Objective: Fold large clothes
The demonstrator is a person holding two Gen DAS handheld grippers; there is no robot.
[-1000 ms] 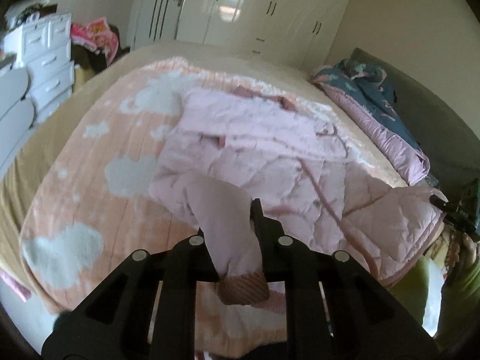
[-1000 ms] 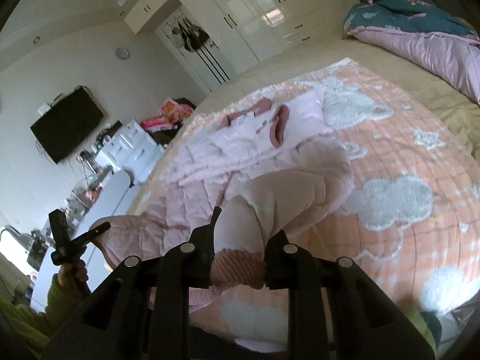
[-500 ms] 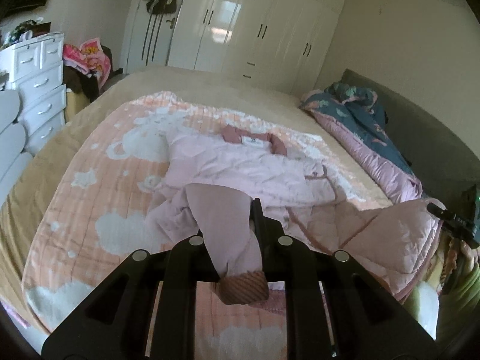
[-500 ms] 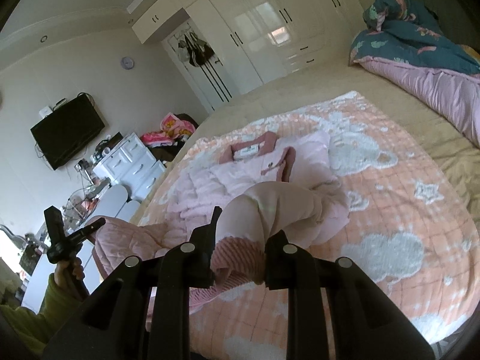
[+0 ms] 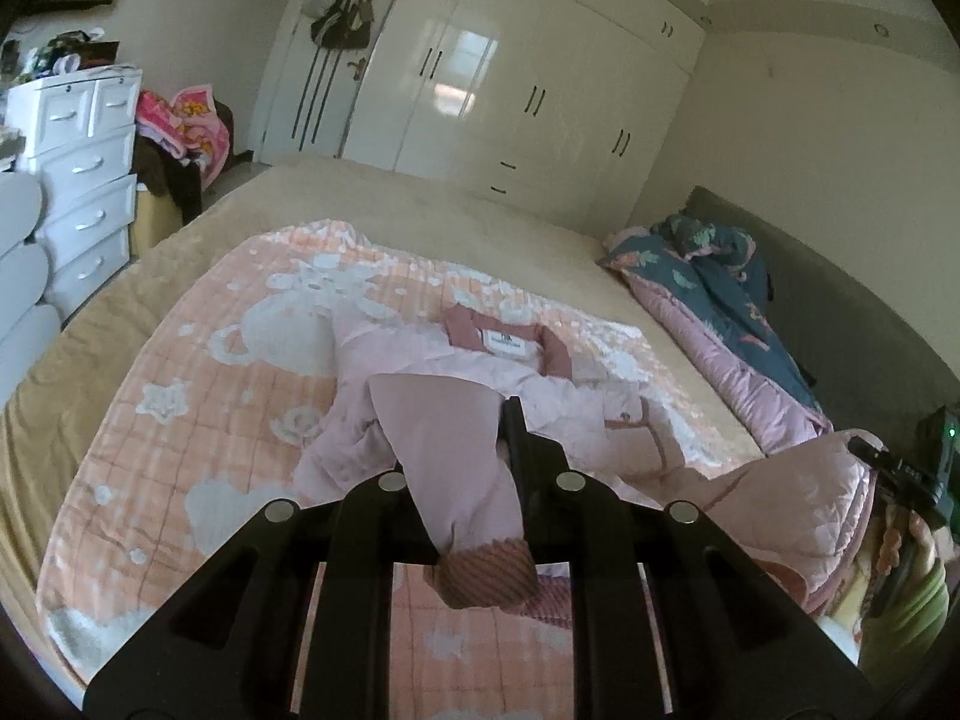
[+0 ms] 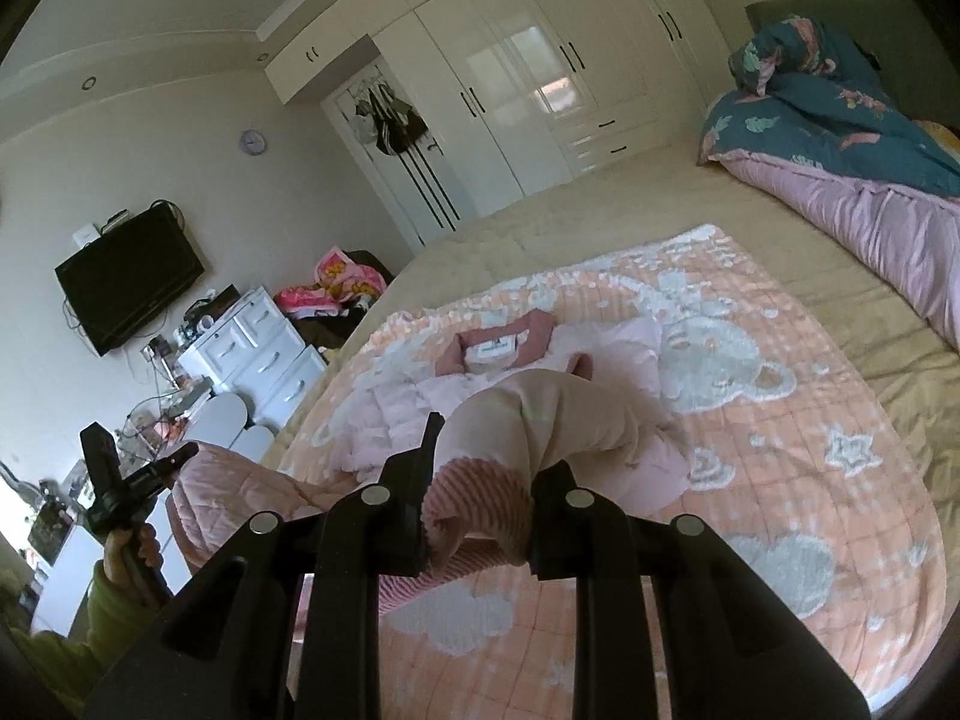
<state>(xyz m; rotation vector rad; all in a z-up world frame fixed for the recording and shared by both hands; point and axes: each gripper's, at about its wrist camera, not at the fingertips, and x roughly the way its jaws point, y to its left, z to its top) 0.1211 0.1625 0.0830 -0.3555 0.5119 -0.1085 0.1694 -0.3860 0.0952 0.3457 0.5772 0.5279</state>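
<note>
A pale pink padded jacket with a dark pink collar lies on the peach cloud-print blanket on the bed. My left gripper is shut on one sleeve just above its ribbed dark pink cuff, lifted over the blanket. My right gripper is shut on the other sleeve at its ribbed cuff, also raised. The jacket's lower part hangs bunched between the two grippers. The left gripper's far finger is hidden by fabric.
A rolled pink and teal quilt lies along the head of the bed. White drawers stand beside the bed, white wardrobes behind it. A wall television hangs at left. A hand in a green sleeve holds the other gripper.
Both grippers have risen and tilted up with the sleeves held, so the jacket's hem has drawn toward its collar and more of the room shows.
</note>
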